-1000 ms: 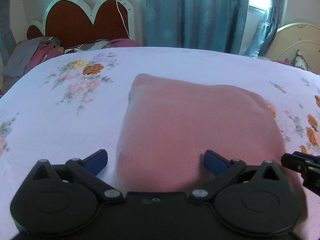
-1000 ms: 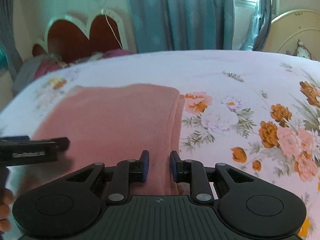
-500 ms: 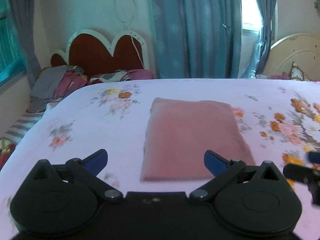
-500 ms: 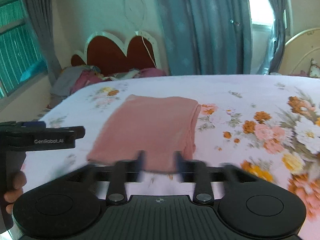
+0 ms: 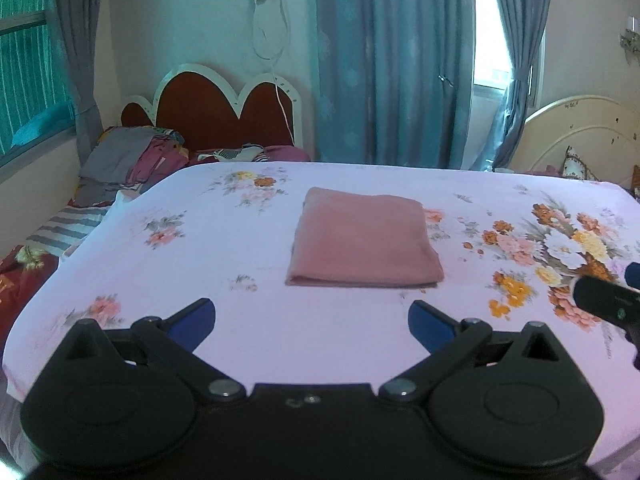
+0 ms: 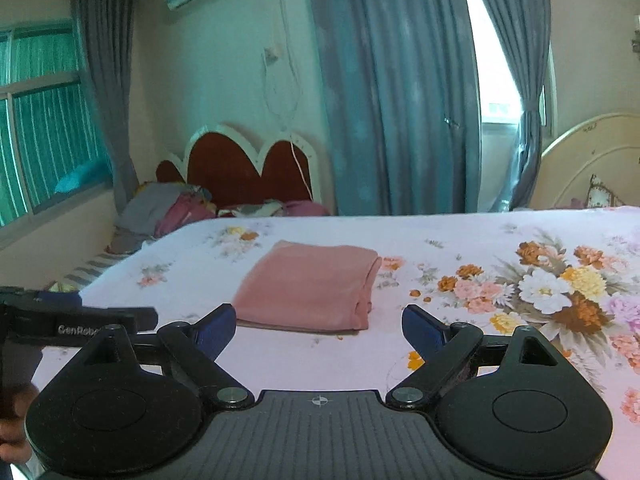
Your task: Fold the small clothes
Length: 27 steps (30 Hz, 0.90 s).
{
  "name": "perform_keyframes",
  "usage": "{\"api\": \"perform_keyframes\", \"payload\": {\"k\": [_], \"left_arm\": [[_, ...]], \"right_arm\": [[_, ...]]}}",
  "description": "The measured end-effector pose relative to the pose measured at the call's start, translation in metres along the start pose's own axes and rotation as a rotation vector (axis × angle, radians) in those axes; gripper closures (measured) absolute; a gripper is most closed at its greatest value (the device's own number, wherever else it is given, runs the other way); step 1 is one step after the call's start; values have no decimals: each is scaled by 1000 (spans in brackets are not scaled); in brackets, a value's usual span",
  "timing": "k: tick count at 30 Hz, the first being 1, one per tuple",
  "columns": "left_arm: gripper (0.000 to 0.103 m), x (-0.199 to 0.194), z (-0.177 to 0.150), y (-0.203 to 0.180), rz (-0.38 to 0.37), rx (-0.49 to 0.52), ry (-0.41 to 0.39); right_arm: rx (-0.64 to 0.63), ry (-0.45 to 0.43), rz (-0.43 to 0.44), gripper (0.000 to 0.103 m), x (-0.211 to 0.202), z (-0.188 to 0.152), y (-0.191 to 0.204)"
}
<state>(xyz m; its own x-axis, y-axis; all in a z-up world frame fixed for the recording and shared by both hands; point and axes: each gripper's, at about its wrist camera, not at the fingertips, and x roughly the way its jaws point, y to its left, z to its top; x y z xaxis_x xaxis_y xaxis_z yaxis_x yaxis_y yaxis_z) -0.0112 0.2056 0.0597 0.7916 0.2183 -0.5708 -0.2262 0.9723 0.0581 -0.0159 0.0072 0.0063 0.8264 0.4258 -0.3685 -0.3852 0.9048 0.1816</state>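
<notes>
A pink garment (image 5: 364, 236) lies folded into a flat rectangle on the floral bedsheet (image 5: 200, 240); it also shows in the right wrist view (image 6: 312, 286). My left gripper (image 5: 312, 320) is open and empty, held back above the near part of the bed, apart from the garment. My right gripper (image 6: 318, 326) is open and empty, also pulled back short of the garment. The right gripper's side shows at the right edge of the left wrist view (image 5: 608, 304), and the left gripper at the left edge of the right wrist view (image 6: 76, 322).
A heap of clothes (image 5: 128, 164) lies on a second bed by a red heart-shaped headboard (image 5: 224, 116) at the back left. Blue curtains (image 5: 392, 64) hang behind. A cream headboard (image 5: 580, 132) stands at the right. The bed's left edge (image 5: 48, 280) drops away.
Both grippers have drawn back and up from the folded garment. The right gripper, nearly closed at the garment's edge a second ago, has opened wide. The garment stays flat on the bed.
</notes>
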Motion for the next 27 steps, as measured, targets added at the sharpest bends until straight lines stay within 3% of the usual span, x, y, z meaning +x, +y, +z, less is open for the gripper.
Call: {"api": "perform_keyframes", "payload": {"k": [10,27], "left_arm": [[0,-38,-11,8,18,-27,-37],[0,-45,-11,5,28,-33,-64]], "right_arm": [[3,-43,11,14,-28,-6,3],[5,-64,30,14,-36,-5,-6]]}}
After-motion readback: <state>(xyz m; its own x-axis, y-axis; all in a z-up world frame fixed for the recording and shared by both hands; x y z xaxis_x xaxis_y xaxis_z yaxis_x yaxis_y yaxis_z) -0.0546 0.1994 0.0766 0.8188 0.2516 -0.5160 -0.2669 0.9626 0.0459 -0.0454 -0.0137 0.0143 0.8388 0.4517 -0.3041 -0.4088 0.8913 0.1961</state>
